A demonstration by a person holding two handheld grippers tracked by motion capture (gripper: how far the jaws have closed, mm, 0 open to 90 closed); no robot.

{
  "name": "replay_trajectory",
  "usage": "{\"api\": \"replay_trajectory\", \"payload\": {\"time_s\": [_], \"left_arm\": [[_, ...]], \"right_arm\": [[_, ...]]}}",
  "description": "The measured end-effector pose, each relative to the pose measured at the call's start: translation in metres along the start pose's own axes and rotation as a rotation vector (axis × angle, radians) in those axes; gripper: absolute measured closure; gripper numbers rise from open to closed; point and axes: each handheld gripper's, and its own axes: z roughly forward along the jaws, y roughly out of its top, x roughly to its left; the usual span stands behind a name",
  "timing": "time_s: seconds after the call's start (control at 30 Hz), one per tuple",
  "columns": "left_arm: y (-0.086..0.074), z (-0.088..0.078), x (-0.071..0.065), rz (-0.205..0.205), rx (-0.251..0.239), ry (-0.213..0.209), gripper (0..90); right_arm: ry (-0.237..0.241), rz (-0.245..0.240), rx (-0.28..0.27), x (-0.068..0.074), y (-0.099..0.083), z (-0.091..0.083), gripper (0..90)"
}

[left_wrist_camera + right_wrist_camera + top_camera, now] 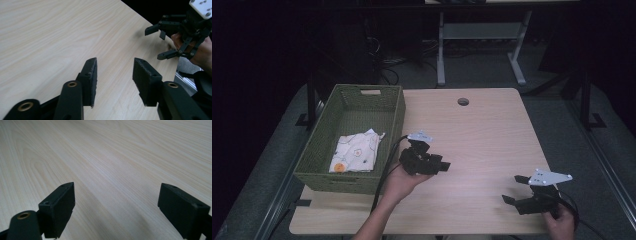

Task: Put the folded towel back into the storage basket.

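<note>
- Table (pixel 492 130): pale wood-grain top, with a round cable hole (pixel 463 101) near its far edge; every place below is given relative to this table.
- Basket (pixel 389 125): green, woven, rectangular, with a handle slot in its far wall; it stands on the table's left part, its near corner close to the near-left edge.
- Cloth (pixel 357 152): folded, white with a small printed pattern and an orange spot at its near corner; it lies flat on the basket floor, toward the near end.
- Left gripper (pixel 443 166): black, with a grey three-cornered plate on top; held by the left hand (pixel 399 181) over the table's near-middle, just right of the basket, and pointing right. In the left gripper view its jaws stand apart with bare tabletop between the pads (pixel 92 80); nothing is gripped. A dark cable (pixel 384 172) trails from it toward the near edge, alongside the basket wall.
- Right gripper (pixel 515 189): black, with the same grey plate; held by the right hand (pixel 562 222) at the table's near-right corner and pointing left. Its jaws are spread wide; in the right gripper view only wood grain lies between them. It also appears at the upper right of the left gripper view (pixel 160 42), well apart from the left gripper.
- Surroundings: dark floor, and the legs of another table frame (pixel 482 40) beyond the far edge.
</note>
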Motion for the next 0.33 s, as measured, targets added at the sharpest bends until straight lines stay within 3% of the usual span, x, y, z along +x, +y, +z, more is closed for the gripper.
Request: {"api": "replay_trajectory", "payload": {"time_s": [0.13,0.33], "left_arm": [[-0.008,0.015,-0.01,0.014,0.002,-0.007,50.8],[-0.02,0.023,-0.021,0.029,-0.006,-0.008,45.4]], "right_arm": [[-0.001,-0.008,-0.001,0.0,0.0,0.0,13.8],[0.004,-0.011,0.0,0.002,0.002,0.001,13.8]]}}
